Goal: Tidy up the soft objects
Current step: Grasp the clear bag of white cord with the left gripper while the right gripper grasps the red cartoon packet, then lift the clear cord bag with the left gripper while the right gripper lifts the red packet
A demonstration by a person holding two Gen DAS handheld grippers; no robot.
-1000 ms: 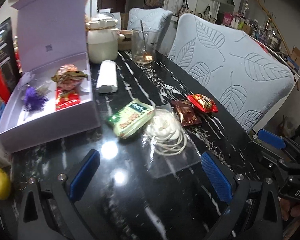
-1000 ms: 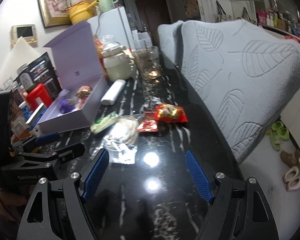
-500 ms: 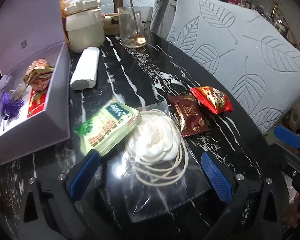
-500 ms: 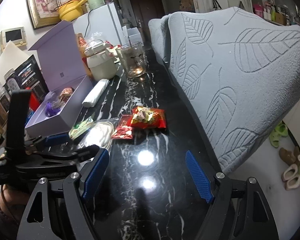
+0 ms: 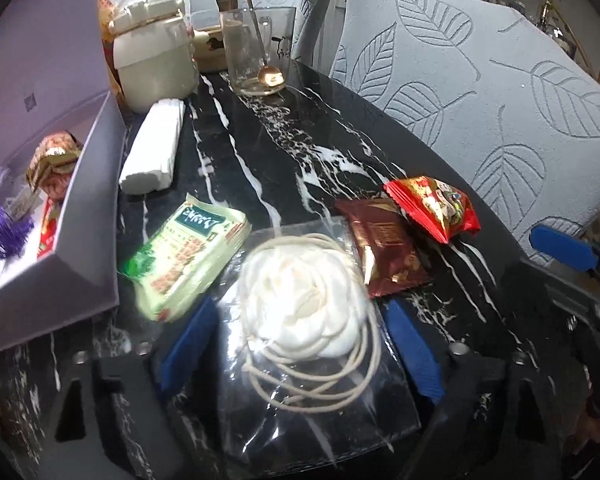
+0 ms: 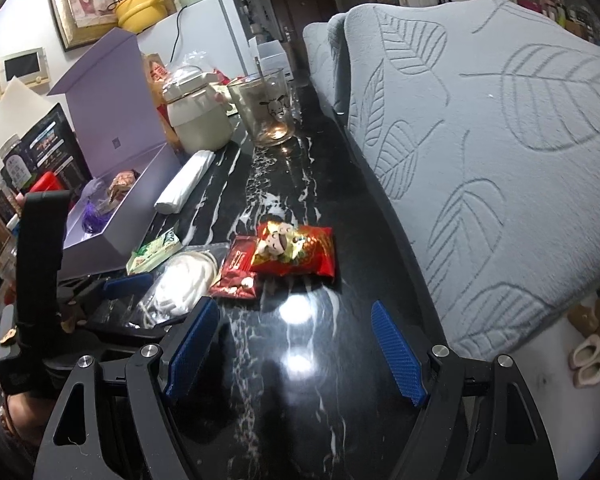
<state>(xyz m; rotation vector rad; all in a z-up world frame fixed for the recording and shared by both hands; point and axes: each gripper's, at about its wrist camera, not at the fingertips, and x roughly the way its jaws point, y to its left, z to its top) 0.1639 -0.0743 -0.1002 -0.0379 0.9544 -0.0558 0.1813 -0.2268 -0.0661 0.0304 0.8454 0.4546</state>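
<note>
On a black marble table [image 5: 284,148], the left gripper [image 5: 300,328] straddles a clear plastic bag [image 5: 312,392] holding a coiled white cord. Its jaws have just been narrowing around the bag, though the blue pads do not seem to press it yet. The bag lies flat near the table's near edge, its long axis running from that edge toward the far end. A good grip would pinch the bulky coil, not the slippery film. The right gripper [image 6: 296,352] hangs open, empty.
</note>
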